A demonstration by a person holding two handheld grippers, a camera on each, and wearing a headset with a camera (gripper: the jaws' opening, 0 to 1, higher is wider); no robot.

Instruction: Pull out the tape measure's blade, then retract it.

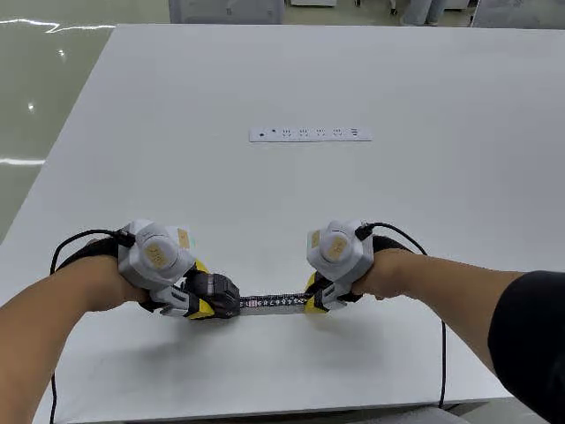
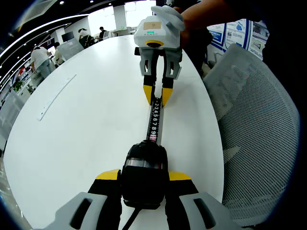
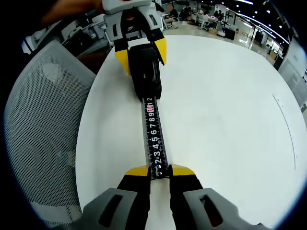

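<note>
A black tape measure case (image 1: 216, 294) (image 2: 144, 173) (image 3: 146, 70) rests near the front of the white table (image 1: 353, 79), with my left gripper (image 1: 201, 306) (image 2: 144, 176) (image 3: 141, 50) shut on it. Its blade (image 1: 274, 301) (image 2: 156, 122) (image 3: 154, 139) is out by a short length, past the 10 mark, lying flat on the tabletop. My right gripper (image 1: 314, 303) (image 3: 159, 171) (image 2: 157, 93) is shut on the blade's end. The two grippers face each other along the blade.
A white ruler (image 1: 310, 134) (image 2: 56, 96) (image 3: 287, 122) lies flat at the table's middle. A grey mesh chair (image 2: 259, 120) (image 3: 43, 124) stands at the near table edge (image 1: 265, 411). Cables (image 1: 441, 353) trail from both grippers. People and desks show in the far background.
</note>
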